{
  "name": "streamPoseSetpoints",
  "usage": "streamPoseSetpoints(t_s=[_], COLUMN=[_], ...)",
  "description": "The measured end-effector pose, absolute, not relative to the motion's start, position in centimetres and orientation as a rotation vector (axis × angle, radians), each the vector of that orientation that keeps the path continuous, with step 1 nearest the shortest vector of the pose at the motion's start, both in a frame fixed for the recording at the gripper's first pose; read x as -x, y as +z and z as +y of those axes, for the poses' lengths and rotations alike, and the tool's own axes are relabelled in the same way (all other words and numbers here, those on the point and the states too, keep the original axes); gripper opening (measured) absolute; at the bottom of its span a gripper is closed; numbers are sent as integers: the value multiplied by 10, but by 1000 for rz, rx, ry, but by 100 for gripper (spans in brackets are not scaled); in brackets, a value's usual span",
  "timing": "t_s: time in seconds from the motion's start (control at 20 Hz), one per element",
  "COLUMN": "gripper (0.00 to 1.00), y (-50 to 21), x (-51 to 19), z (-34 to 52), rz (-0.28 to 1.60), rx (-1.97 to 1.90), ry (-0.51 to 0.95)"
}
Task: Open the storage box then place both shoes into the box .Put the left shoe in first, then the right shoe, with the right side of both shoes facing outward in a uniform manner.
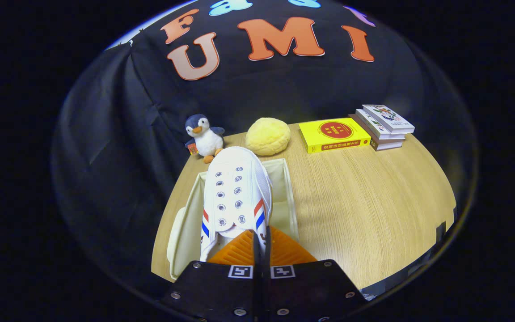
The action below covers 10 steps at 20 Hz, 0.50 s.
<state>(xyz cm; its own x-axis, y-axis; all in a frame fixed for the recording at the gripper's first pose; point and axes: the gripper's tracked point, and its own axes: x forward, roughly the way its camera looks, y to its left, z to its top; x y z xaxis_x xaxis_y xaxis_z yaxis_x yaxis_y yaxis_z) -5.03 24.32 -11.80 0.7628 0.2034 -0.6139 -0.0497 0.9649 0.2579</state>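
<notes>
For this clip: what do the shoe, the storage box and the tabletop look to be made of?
The shoe, gripped at its heel end by the closed tongs, looks like white canvas, going by its matte weave, metal eyelets and striped side trim. The storage box under it seems fabric-lined, with soft cream walls, though its core is unclear. The table looks like light wood or wood-look laminate, given its straight printed-looking grain.

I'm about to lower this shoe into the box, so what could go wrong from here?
The gripper pinches the white shoe only at its heel edge, so the long toe could swing or slip out. The shoe hangs over the open storage box, close to its wall, and could catch the rim going down.
</notes>
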Motion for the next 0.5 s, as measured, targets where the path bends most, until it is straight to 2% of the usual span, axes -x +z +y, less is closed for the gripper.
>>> streamPoseSetpoints(t_s=[0.3, 0.4, 0.5], gripper=[1, 3, 12], y=[-161, -171, -166], x=[53, 50, 48], z=[246, 249, 262], rz=[789, 805, 793], rx=[-146, -142, -145], ry=[56, 68, 100])
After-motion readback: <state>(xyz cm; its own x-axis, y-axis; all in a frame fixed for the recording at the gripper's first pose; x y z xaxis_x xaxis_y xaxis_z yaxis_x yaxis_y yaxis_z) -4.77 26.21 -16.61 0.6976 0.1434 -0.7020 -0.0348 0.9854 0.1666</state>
